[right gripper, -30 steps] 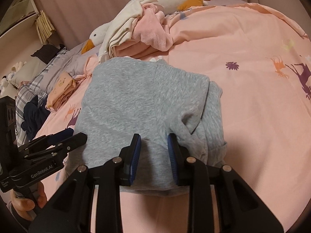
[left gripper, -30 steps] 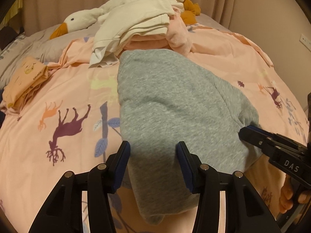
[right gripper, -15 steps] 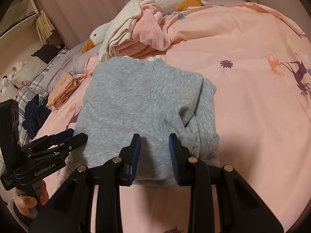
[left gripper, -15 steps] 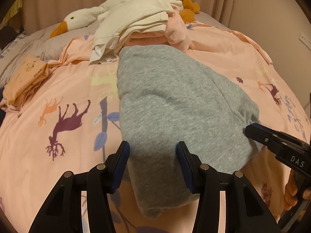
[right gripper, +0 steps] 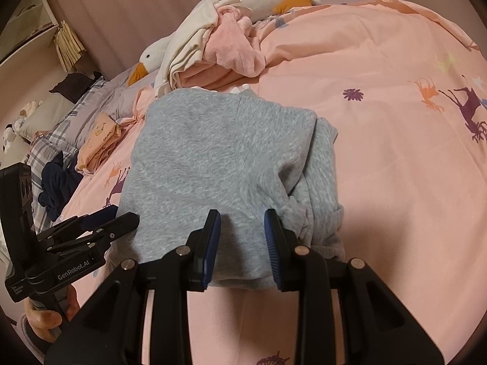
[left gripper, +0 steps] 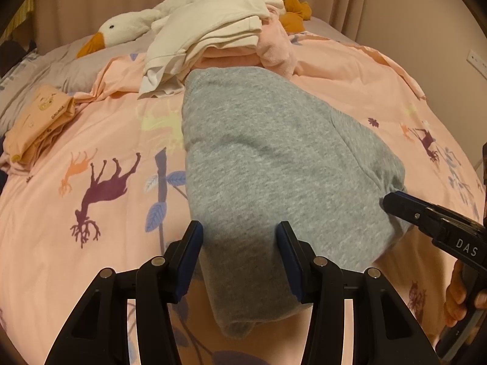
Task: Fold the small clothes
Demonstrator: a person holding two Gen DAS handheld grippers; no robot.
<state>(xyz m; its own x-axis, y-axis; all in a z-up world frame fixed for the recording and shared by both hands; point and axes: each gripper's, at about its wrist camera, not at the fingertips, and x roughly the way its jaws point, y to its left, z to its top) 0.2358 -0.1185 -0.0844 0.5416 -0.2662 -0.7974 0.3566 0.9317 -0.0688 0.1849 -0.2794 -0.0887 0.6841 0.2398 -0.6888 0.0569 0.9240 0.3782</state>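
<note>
Grey garment (left gripper: pixel 274 167) lies on the bed (left gripper: pixel 91 243), folded into a thick bundle at the near edge. Left tongs (left gripper: pixel 239 261) straddle its near-left corner, right tongs (right gripper: pixel 242 243) its near-right corner; each pair looks clenched on a bunch of cloth, likely to carry the next fold away together. Just beyond, touching the far hem, sits a heap of cream and pink clothes (left gripper: pixel 219 30) over a plush goose (left gripper: pixel 121 30), crowding the landing spot. A folded peach piece (right gripper: pixel 100 137) lies well left, clear.

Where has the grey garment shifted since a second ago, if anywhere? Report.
No. The grey garment lies as before beside the purple deer print; only the view shifted slightly.
</note>
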